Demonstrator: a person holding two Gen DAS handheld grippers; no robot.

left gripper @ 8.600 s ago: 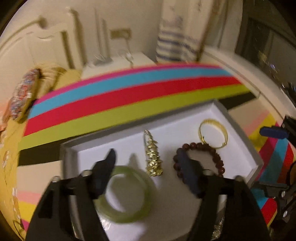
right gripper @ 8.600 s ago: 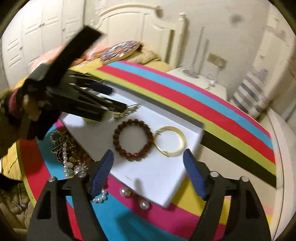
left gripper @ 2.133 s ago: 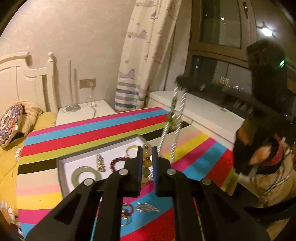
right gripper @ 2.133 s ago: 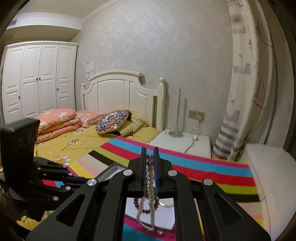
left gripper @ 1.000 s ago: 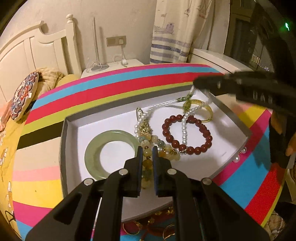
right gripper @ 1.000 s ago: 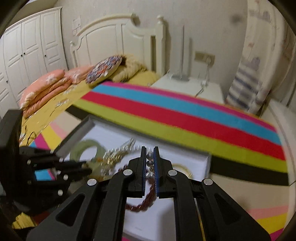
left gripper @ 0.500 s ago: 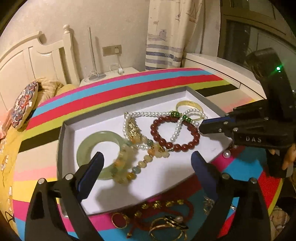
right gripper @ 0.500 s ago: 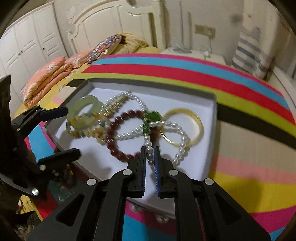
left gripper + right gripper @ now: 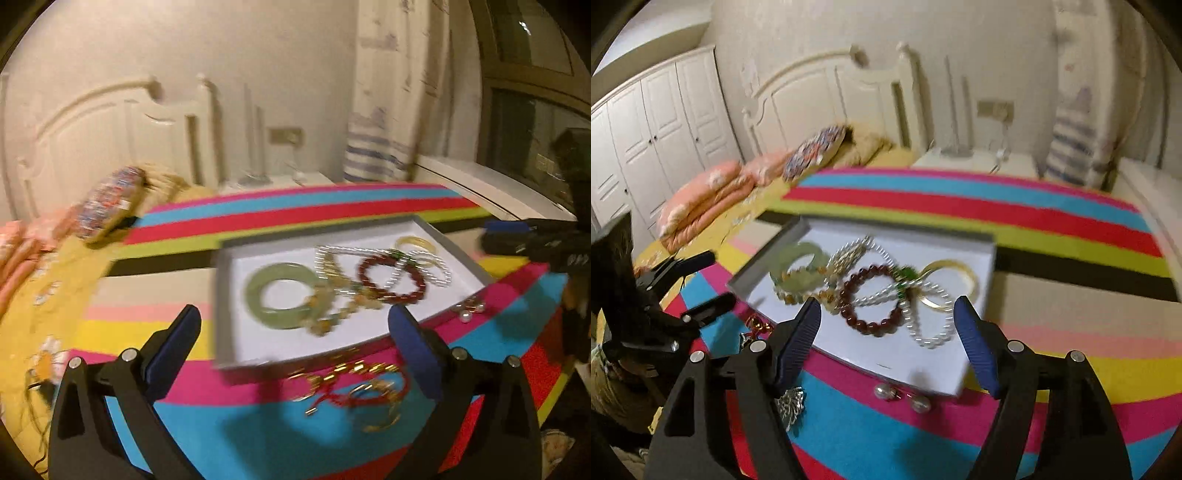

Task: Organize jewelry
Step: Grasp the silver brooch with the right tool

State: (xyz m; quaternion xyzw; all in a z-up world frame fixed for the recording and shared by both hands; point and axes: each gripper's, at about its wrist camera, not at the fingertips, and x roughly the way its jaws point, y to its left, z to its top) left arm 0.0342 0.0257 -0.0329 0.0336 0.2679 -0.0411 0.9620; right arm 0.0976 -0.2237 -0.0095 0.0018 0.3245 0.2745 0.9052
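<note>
A white tray (image 9: pixel 226 295) with a grey rim (image 9: pixel 991 258) holds a jade bangle (image 9: pixel 258 295), an amber bead strand (image 9: pixel 332 317), a dark red bead bracelet (image 9: pixel 857 317), a pearl necklace (image 9: pixel 923 339) and a gold bangle (image 9: pixel 967 277), partly tangled over one another. My left gripper (image 9: pixel 293 321) hangs back from the tray's near side. Its jaws are opening wide and nothing is between them. My right gripper (image 9: pixel 887 308) hovers short of the tray's front edge. Its jaws are also opening, with the pearls lying free on the tray beyond them.
Loose gold rings and red cord pieces (image 9: pixel 351 387) lie on the striped cloth in front of the tray. Pearl earrings (image 9: pixel 886 391) and a silver brooch (image 9: pixel 792 402) lie there too. A bed with pillows (image 9: pixel 709 192) stands beyond, a windowsill (image 9: pixel 498 184) at right.
Both grippers went from shut to open. The left let go of the amber bead strand, the right of the pearl necklace. Both strands now lie in the tray and both grippers have drawn back.
</note>
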